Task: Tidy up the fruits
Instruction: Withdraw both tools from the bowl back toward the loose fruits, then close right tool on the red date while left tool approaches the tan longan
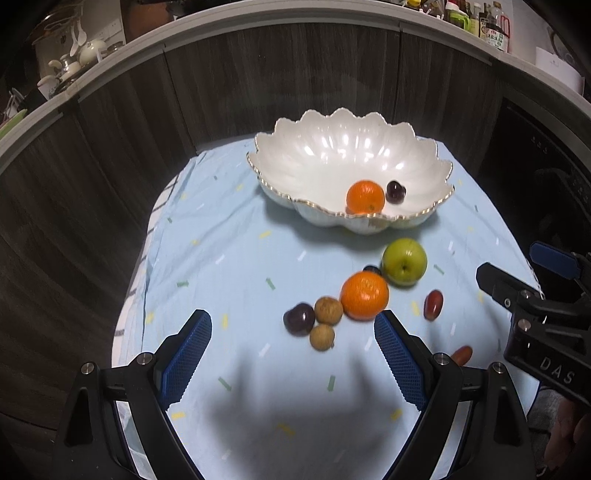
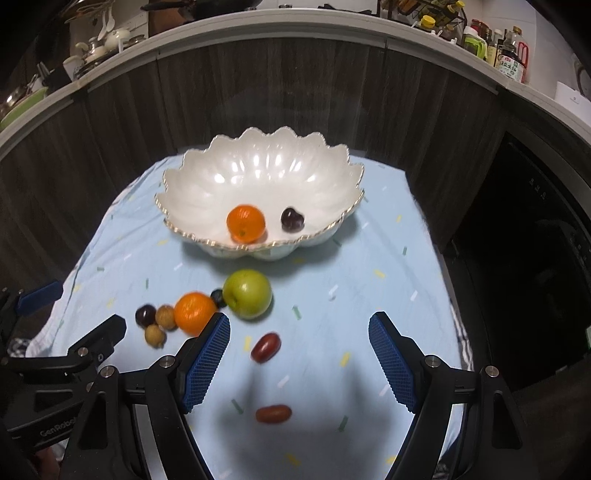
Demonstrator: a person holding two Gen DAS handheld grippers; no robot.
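A white scalloped bowl [image 1: 332, 155] [image 2: 258, 166] sits on the light blue cloth, holding an orange [image 1: 365, 196] [image 2: 245, 223] and a dark plum [image 1: 396, 191] [image 2: 292, 220]. In front of it lie a green apple [image 1: 404, 261] [image 2: 247, 293], a second orange [image 1: 364, 294] [image 2: 194, 312], a dark plum [image 1: 299, 318] [image 2: 145, 315], two brown longans [image 1: 328, 310] [image 2: 165, 316], and two red oblong fruits [image 2: 266, 347] [image 2: 273, 413]. My left gripper [image 1: 293, 334] is open above the cloth, the fruit cluster just ahead of its tips. My right gripper [image 2: 299, 332] is open too, with a red fruit between its fingers, untouched.
The cloth [image 1: 229, 258] covers a small table that ends near dark wood cabinet fronts [image 1: 258, 81]. A counter above carries teaware [image 1: 74, 59] and bottles [image 1: 487, 26]. A dark appliance [image 2: 535, 258] stands at the right. Each gripper shows at the side of the other's view.
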